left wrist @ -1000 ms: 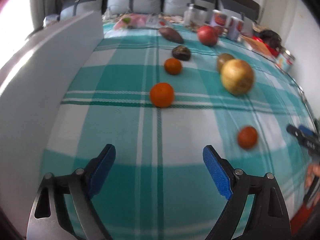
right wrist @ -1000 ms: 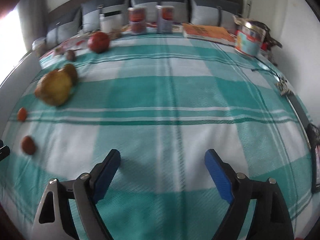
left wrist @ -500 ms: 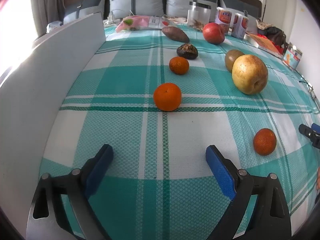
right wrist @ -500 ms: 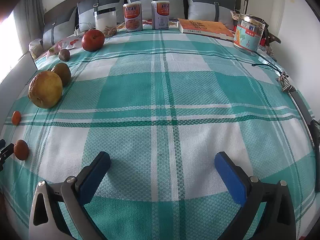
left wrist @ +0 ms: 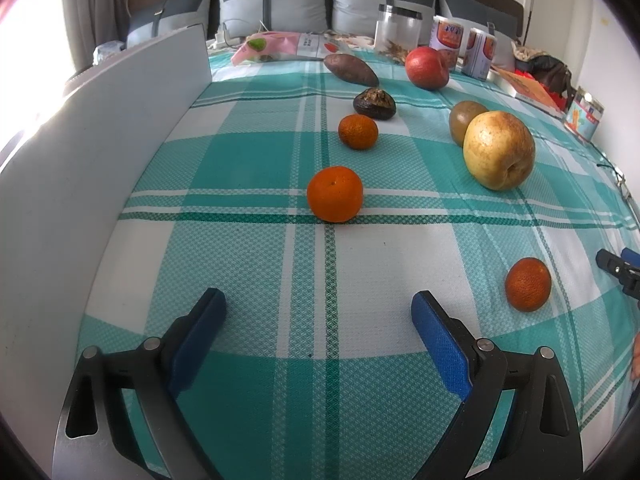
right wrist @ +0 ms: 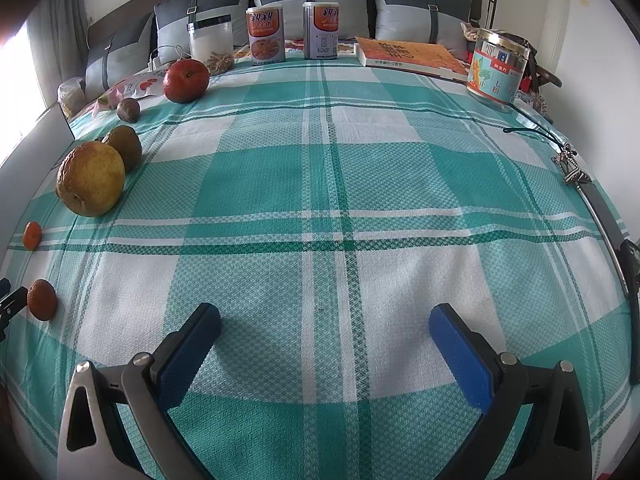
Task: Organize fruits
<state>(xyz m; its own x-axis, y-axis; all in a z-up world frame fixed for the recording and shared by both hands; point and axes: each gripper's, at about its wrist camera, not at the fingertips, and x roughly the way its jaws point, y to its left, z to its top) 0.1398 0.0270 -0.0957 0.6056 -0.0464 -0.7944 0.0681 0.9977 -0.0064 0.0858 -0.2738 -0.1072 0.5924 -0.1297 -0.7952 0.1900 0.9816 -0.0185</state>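
Fruits lie scattered on a teal checked cloth (left wrist: 256, 152). In the left wrist view a tangerine (left wrist: 335, 194) sits ahead of my open, empty left gripper (left wrist: 318, 316). A second tangerine (left wrist: 358, 131), a third (left wrist: 527, 284) at the right, a yellow pear (left wrist: 499, 150), a kiwi (left wrist: 464, 118), a red apple (left wrist: 426, 67), a dark wrinkled fruit (left wrist: 374, 103) and a sweet potato (left wrist: 350, 69) lie further off. My right gripper (right wrist: 325, 318) is open and empty over bare cloth; the pear (right wrist: 90, 178), apple (right wrist: 186, 80) and a tangerine (right wrist: 41, 299) show at its left.
A white board (left wrist: 80, 152) stands along the left. At the back stand a clear jar (right wrist: 211, 45), two tins (right wrist: 265, 34), a book (right wrist: 408, 56), a printed canister (right wrist: 498, 65) and grey pillows (left wrist: 276, 4). A snack packet (left wrist: 276, 46) lies at the back left.
Both views have steadied and shifted slightly, so the fruits sit a little nearer and lower in view. The right gripper's jaws have spread a little wider. No fruit has moved.
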